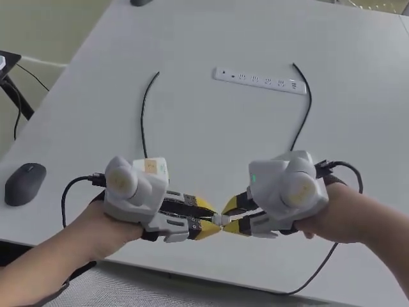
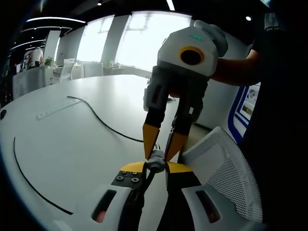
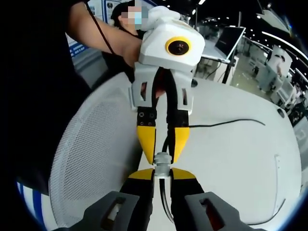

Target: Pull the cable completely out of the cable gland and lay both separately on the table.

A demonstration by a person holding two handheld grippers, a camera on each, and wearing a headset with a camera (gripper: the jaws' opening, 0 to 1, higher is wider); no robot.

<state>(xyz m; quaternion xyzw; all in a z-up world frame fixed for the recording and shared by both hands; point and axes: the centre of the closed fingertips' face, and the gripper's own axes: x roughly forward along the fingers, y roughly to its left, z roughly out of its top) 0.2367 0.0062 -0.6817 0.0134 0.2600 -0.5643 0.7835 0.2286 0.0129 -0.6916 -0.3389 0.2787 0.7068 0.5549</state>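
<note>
We see grippers tip to tip over near table [image 1: 192, 128] edge. Left gripper [image 1: 213, 225] jaws pinched on black cable [image 3: 166, 137]. Right gripper [image 1: 229, 217] jaws clamped on cable gland [image 1: 221, 219]. Gripper views add cable seated in gland, white mesh chair [image 3: 91, 144]. Head view adds power strip [image 1: 259, 81] far, mouse [image 1: 25, 182] left.

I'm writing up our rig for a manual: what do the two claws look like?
The left claw and right claw each have a white rounded body, black jaws with yellow tips and a black lead. The right one bears a green light.
</note>
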